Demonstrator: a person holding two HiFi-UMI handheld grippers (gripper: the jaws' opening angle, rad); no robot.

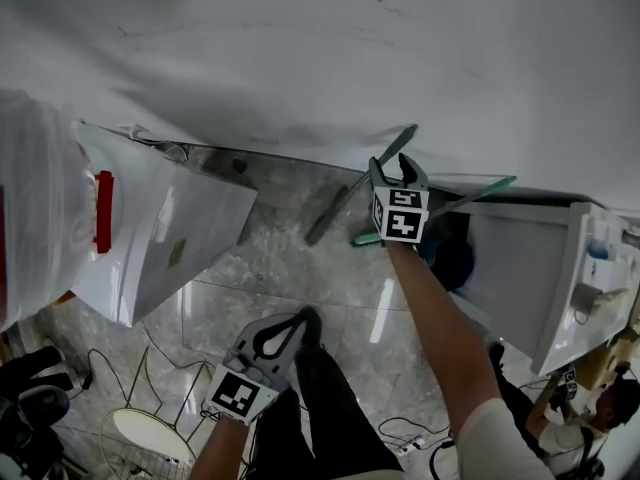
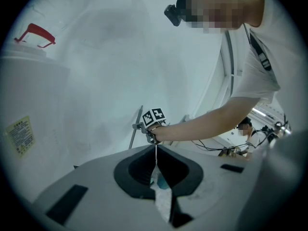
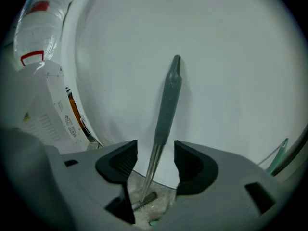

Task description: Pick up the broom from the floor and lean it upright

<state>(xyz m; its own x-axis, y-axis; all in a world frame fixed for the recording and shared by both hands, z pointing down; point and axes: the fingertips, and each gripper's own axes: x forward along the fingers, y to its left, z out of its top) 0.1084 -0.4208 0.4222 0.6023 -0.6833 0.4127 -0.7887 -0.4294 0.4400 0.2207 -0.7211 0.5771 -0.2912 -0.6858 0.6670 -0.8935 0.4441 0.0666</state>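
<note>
Spread right tongs straddle broom.

Head view looks steeply down; both gripper views face the same white wall.

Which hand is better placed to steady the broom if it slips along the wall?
Right: the right gripper, jaws open, straddles the broom handle leaning on the wall; the left gripper, shut, hangs low, away from it.
</note>
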